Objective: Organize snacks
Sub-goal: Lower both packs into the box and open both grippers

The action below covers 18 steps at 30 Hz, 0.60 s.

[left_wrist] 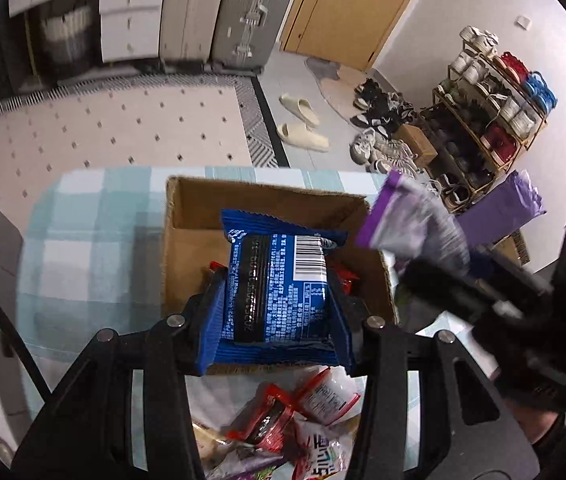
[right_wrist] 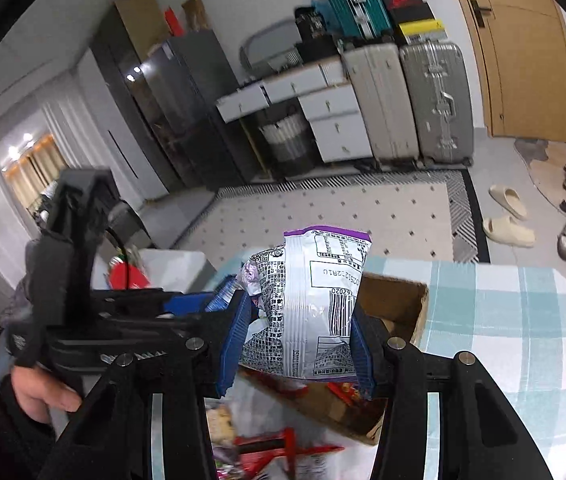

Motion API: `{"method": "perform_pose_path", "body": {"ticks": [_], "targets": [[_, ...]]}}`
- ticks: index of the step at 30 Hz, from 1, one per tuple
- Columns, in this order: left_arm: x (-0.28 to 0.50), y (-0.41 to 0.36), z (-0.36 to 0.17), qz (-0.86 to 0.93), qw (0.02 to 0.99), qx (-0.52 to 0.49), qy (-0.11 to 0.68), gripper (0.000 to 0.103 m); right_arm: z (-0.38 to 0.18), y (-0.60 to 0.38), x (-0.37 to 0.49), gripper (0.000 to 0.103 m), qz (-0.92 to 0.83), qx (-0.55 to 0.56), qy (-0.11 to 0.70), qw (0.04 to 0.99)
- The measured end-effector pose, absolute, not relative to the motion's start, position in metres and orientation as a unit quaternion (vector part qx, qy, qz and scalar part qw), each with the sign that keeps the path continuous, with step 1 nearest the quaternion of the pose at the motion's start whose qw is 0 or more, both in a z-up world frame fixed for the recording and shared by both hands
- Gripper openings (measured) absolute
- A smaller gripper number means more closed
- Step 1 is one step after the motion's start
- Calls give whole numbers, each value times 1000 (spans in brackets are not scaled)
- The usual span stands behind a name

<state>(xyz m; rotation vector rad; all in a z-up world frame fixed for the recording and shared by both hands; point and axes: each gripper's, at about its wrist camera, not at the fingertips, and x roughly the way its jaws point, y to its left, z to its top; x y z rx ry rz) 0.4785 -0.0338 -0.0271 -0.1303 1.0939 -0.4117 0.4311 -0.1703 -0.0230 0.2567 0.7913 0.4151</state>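
My left gripper [left_wrist: 277, 296] is shut on a blue snack packet [left_wrist: 283, 280] and holds it over the open cardboard box [left_wrist: 187, 240]; red wrappers lie inside the box. My right gripper [right_wrist: 299, 316] is shut on a silver and purple snack bag [right_wrist: 307, 300] above the box's near corner [right_wrist: 395, 300]. That bag also shows blurred in the left wrist view [left_wrist: 411, 220], right of the box. The left gripper's body shows in the right wrist view [right_wrist: 83, 280].
The box stands on a table with a blue checked cloth [left_wrist: 83, 248]. A heap of loose snack packets [left_wrist: 303, 416] lies in front of the box. Beyond are a patterned rug, suitcases [right_wrist: 435, 104], slippers and a shoe rack [left_wrist: 491, 120].
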Motion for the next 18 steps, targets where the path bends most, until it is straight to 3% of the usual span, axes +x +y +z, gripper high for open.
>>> {"method": "perform_pose_path", "body": {"ticks": [7, 18], "targets": [[494, -37, -81, -169, 815, -58, 551, 43, -77, -162, 449, 47, 199, 122, 425, 875], [512, -44, -128, -150, 796, -68, 583, 43, -103, -162, 453, 51, 182, 102, 442, 872]]}}
